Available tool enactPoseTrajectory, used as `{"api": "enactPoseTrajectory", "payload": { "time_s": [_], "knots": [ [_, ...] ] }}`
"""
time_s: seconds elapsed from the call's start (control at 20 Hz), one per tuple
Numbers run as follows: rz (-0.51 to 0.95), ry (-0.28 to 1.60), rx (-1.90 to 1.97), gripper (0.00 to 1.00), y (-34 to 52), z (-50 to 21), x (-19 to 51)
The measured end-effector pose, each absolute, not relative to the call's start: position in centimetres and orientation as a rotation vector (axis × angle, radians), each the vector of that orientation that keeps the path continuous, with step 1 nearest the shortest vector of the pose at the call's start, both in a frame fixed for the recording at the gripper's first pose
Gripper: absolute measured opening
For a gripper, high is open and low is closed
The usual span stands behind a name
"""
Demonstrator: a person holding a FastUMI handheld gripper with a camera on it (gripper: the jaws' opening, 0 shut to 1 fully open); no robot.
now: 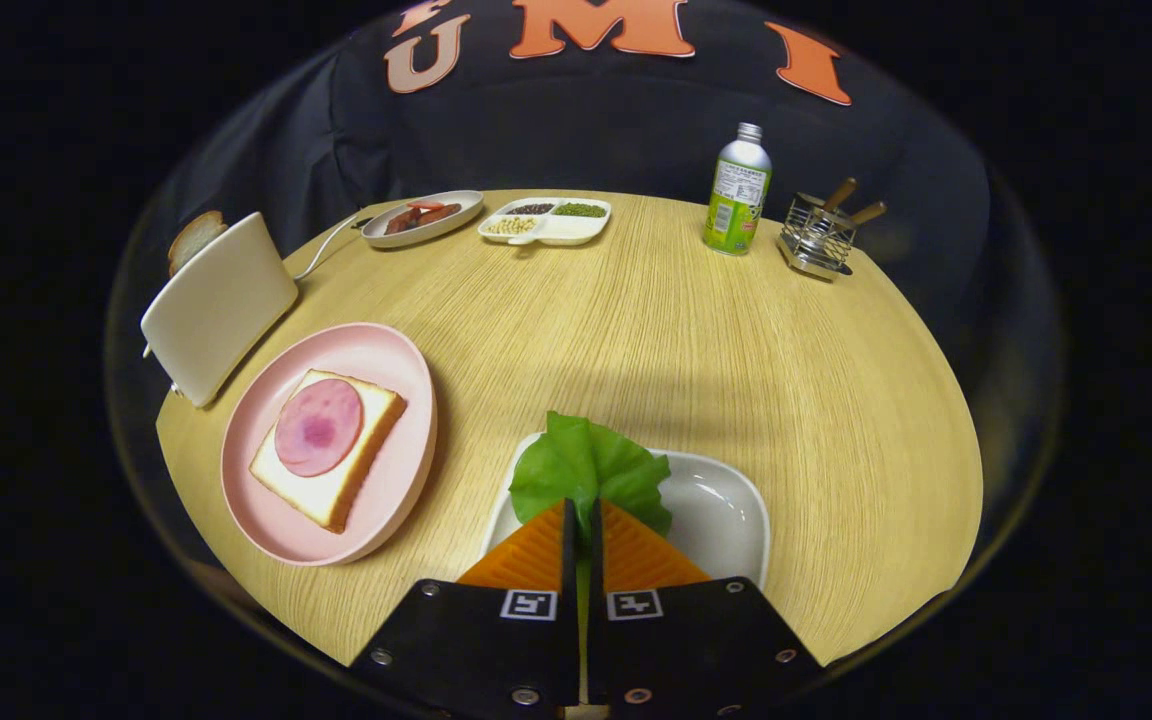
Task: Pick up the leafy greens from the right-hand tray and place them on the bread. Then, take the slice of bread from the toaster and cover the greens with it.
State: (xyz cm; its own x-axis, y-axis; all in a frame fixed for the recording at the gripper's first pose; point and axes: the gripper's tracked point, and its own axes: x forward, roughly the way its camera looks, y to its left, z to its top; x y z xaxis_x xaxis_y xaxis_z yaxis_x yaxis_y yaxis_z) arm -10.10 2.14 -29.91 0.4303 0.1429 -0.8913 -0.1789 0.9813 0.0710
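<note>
While the gripper [582, 520] has its fingers pinched tight on the leafy greens [586, 470] — over the white tray [726, 510] at the table's [696, 330] near edge — bread [331, 450] lies alongside.

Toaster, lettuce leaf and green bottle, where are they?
toaster [219, 305], gripper view, its flat side.
lettuce leaf [586, 462], gripper view, middle of the leaf, pinched by the gripper [582, 520].
green bottle [736, 205], gripper view, its label.

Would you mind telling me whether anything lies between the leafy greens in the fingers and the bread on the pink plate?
Nothing visible does. The gripper is shut on the leafy greens above the white tray. Between them and the bread, topped with ham on the pink plate, there is just bare table.
</note>
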Motion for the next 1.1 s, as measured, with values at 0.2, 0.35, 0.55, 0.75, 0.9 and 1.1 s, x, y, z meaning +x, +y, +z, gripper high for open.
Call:
{"api": "enactPoseTrajectory", "payload": {
  "time_s": [0.2, 0.35, 0.55, 0.75, 0.9, 1.1],
  "knots": [
    [0.219, 1.079, 0.055, 0.02, 2.9, -28.7, -9.8],
    [0.233, 1.047, 0.105, 0.02, 3.4, -27.4, -9.6],
    [0.258, 0.997, 0.148, 0.02, 4.5, -25.4, -8.8],
    [0.313, 0.953, 0.172, 0.02, 7.0, -23.3, -7.9],
    [0.366, 0.931, 0.176, 0.01, 9.4, -22.2, -7.4],
    [0.432, 0.925, 0.188, 0.01, 12.6, -21.7, -7.1]
  ]
}}
